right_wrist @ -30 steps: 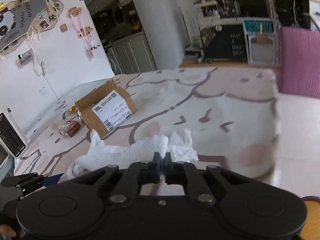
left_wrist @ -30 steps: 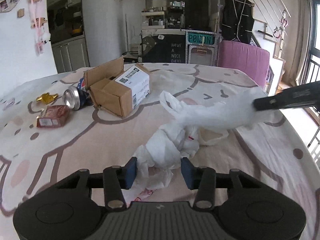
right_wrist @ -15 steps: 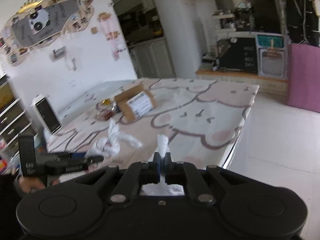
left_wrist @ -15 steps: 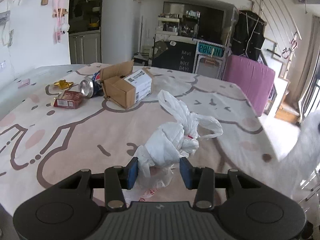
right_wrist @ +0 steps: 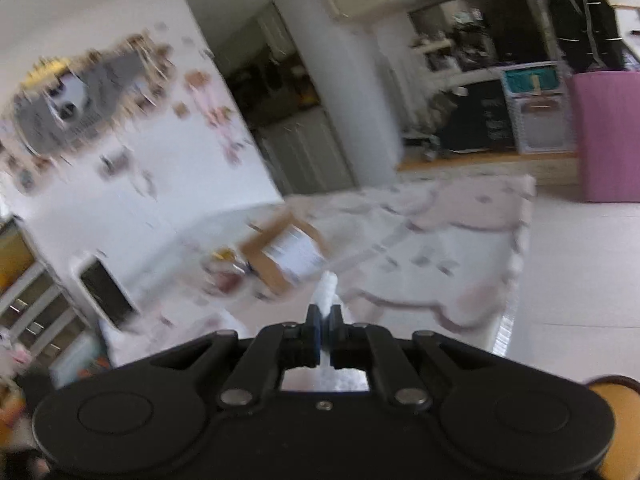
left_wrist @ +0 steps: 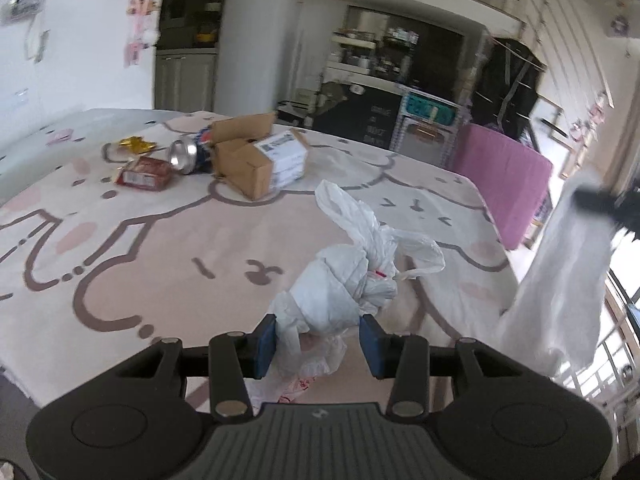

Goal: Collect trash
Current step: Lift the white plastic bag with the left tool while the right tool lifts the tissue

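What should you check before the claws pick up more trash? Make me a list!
1. Right claw pinches the white paper: ok.
2. Paper hangs off the table's edge, over the floor: ok.
3. Left claw closed on the plastic bag: not ok, pads sit apart around it.
4. Trash bin in sight: cannot tell, none shows.
5. Cardboard box, can, red packet and gold wrapper collected: not ok, all on the table.
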Available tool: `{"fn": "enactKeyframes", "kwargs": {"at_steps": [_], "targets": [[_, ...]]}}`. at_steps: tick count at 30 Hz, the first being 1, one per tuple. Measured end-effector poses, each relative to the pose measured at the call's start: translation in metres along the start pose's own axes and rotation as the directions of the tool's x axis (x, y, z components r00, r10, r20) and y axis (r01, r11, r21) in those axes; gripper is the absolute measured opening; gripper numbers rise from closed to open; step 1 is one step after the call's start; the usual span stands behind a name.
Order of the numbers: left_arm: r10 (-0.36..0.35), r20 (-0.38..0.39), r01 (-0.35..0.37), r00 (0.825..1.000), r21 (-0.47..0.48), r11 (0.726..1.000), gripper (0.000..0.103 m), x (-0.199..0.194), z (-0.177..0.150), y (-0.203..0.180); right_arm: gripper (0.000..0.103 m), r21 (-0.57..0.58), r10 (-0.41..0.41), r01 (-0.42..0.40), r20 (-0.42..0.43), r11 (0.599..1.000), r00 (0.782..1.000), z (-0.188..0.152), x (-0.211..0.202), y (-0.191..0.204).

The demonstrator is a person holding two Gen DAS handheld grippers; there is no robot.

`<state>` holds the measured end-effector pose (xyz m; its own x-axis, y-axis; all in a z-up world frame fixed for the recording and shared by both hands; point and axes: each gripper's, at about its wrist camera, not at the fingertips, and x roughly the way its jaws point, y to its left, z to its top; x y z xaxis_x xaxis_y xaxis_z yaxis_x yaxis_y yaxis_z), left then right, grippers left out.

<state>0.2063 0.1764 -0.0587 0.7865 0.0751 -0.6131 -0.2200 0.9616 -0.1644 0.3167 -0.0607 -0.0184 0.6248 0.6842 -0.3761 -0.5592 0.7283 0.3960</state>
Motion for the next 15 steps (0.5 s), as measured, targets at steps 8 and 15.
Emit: {"fn": "enactKeyframes", "kwargs": {"at_steps": [8, 15], "targets": [[0.060, 0.052, -0.055, 0.997, -0.084, 0.995, 0.045, -0.014, 0.007, 0.023, 0.004, 0.020, 0.121, -0.120, -0.023, 0.993, 0.992, 0.005, 0.017, 0.028], [0.061, 0.049, -0.056, 0.997, -0.089, 0.994, 0.045, -0.016, 0.008, 0.028, 0.004, -0.139, -0.128, 0.113, -0.109, 0.984, 0.986, -0.035, 0.044, 0.019]]}}
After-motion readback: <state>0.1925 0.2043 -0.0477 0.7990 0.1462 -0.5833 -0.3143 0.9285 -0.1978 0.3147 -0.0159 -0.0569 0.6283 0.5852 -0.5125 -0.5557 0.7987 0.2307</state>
